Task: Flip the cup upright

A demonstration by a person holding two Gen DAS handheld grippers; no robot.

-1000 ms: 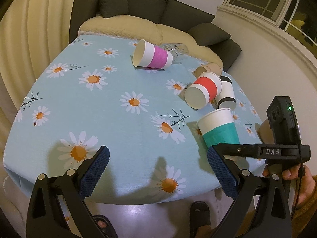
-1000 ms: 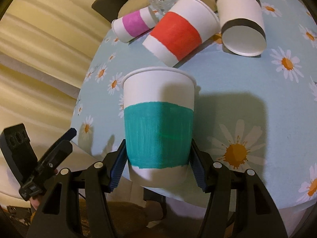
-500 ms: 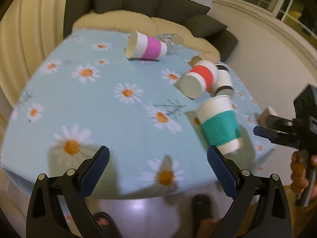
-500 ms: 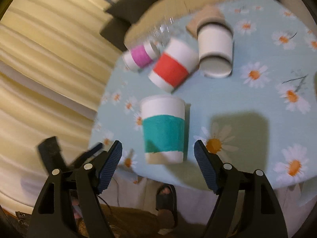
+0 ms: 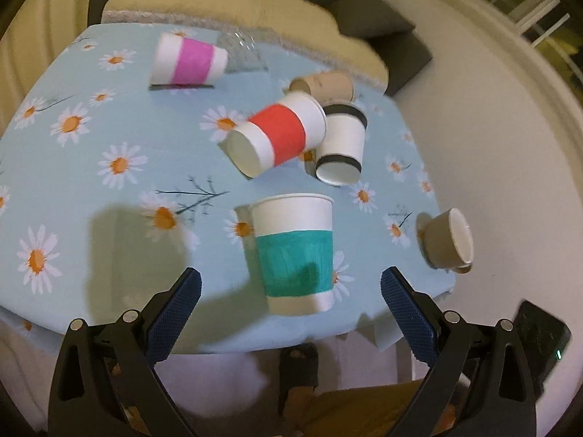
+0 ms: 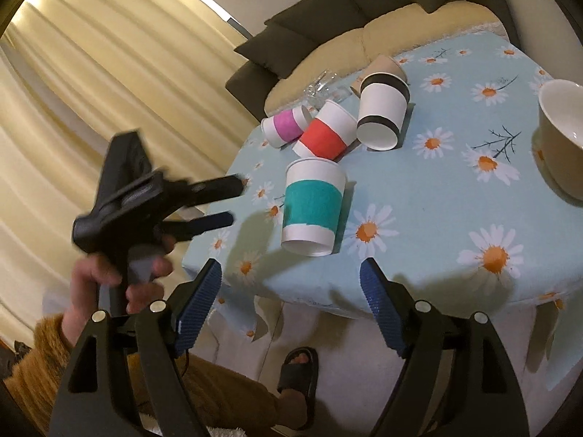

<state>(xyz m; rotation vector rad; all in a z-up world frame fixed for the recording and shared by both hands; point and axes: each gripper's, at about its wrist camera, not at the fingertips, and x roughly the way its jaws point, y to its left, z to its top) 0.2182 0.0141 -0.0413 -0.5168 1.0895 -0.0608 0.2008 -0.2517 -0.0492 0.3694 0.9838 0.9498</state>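
A white paper cup with a teal band stands upright near the table's front edge; it also shows in the right wrist view. My left gripper is open and empty, just in front of this cup; it shows from the side in the right wrist view. My right gripper is open and empty, pulled back off the table edge. A red-banded cup, a black-banded cup and a pink-banded cup lie on their sides farther back.
The table has a blue daisy cloth. A beige ceramic cup lies on its side at the right edge. A brown paper cup and a clear glass lie at the back. A sofa stands behind; a sandalled foot is below.
My right gripper has let go of the teal cup and drawn back off the table. The cup now stands alone. My left gripper has swung right to face it.
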